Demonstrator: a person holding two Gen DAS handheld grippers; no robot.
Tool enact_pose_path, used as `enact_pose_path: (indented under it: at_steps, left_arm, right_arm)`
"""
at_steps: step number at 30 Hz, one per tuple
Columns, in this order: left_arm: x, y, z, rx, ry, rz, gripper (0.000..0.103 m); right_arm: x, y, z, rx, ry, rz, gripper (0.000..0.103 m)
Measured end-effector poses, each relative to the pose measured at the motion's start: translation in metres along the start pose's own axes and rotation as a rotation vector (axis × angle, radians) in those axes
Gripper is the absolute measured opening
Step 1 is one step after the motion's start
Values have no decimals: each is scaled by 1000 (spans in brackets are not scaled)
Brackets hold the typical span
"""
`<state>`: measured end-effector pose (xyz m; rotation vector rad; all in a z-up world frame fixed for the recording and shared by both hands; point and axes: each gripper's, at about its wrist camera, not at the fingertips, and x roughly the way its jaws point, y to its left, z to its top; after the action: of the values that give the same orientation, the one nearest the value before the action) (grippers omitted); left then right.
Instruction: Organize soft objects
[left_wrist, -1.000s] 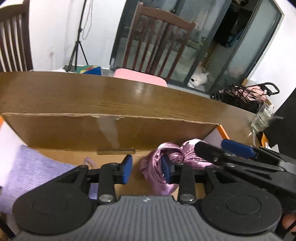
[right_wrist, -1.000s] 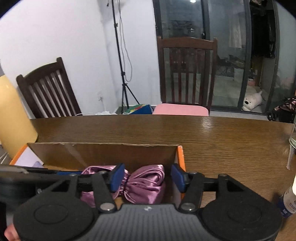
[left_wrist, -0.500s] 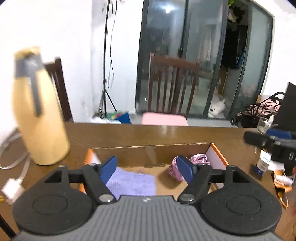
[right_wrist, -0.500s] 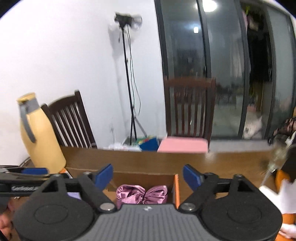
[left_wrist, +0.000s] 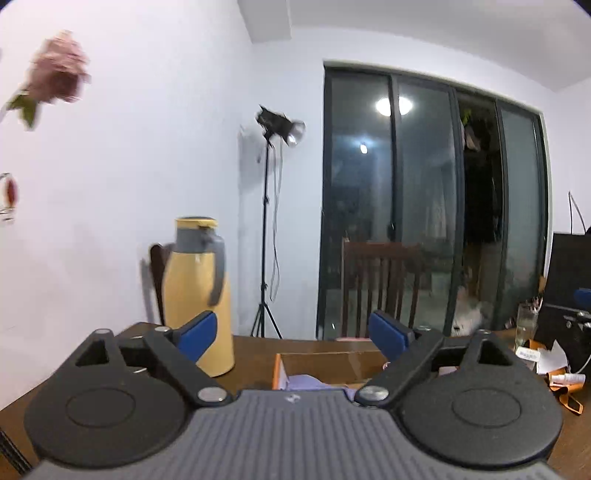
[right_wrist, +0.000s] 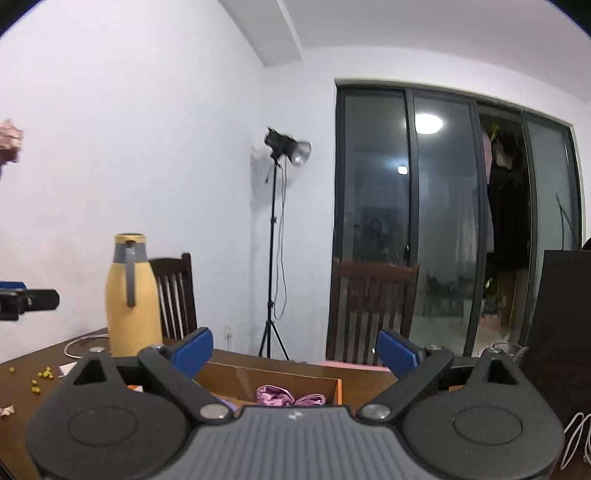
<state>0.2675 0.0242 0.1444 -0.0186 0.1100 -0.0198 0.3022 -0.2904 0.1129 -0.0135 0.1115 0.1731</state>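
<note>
Both grippers have drawn back and up from the cardboard box (left_wrist: 321, 363). The left gripper (left_wrist: 295, 334) and right gripper (right_wrist: 295, 350) have spread, jaws opening with nothing between them. The purple satin bundle (right_wrist: 290, 397), earlier between the right jaws, now lies below them in the box.

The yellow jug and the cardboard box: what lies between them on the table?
Only bare brown table shows between the jug and the box, in the left wrist view.
</note>
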Motion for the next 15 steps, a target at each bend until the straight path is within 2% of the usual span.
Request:
enact_pose_path:
  at_steps: [6, 10, 15]
  left_arm:
    - [-54, 2, -32, 34, -50, 44, 96]
    - [-101, 7, -64, 28, -68, 64, 100]
    - [-147, 9, -110, 47, -61, 47, 102]
  right_arm:
    - [-48, 14, -20, 17, -9, -8, 98]
    - [-86, 21, -54, 47, 3, 16, 102]
    - [-135, 39, -98, -6, 32, 21, 102]
